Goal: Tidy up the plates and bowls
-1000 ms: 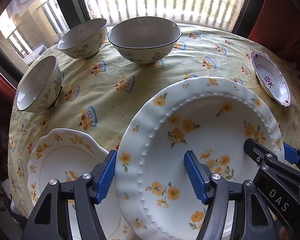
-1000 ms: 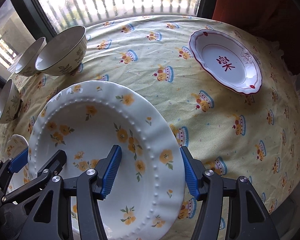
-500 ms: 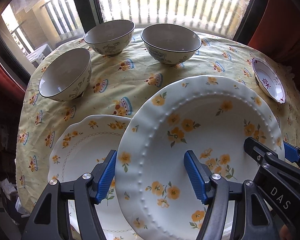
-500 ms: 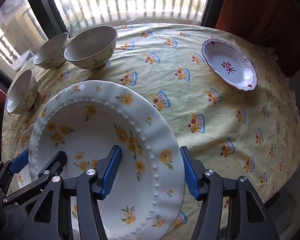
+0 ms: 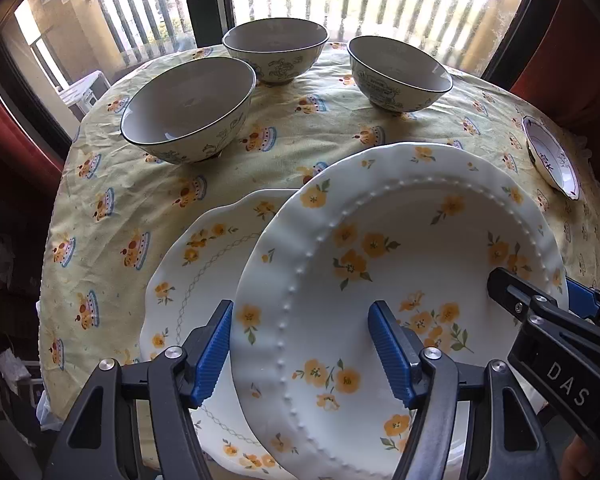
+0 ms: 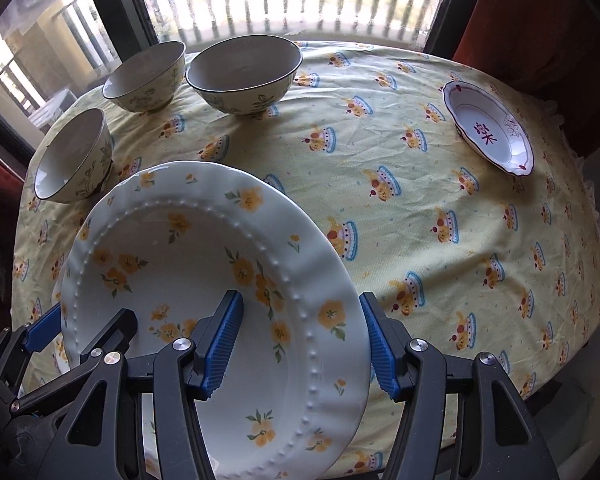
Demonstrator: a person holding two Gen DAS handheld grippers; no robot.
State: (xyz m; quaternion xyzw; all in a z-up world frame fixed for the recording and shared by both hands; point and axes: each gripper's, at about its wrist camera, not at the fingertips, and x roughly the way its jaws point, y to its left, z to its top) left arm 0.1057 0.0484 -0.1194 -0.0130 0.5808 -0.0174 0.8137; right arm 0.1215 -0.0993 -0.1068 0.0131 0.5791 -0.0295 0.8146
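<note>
Straddling opposite rims, the left hand-held gripper (image 5: 300, 350) and right hand-held gripper (image 6: 300, 344) each clamped the beaded floral plate (image 5: 400, 264), carried above a scalloped plate (image 5: 204, 264) on the worktop (image 5: 292, 148).

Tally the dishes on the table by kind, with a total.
Bowls: 3 — near-left bowl, far-middle bowl, right bowl
Yellow-flower plates: 2 — beaded plate held at opposite rims by left claw and right claw, scalloped plate on the cloth beneath it
Red-trimmed dish: 1
Total: 6
</note>
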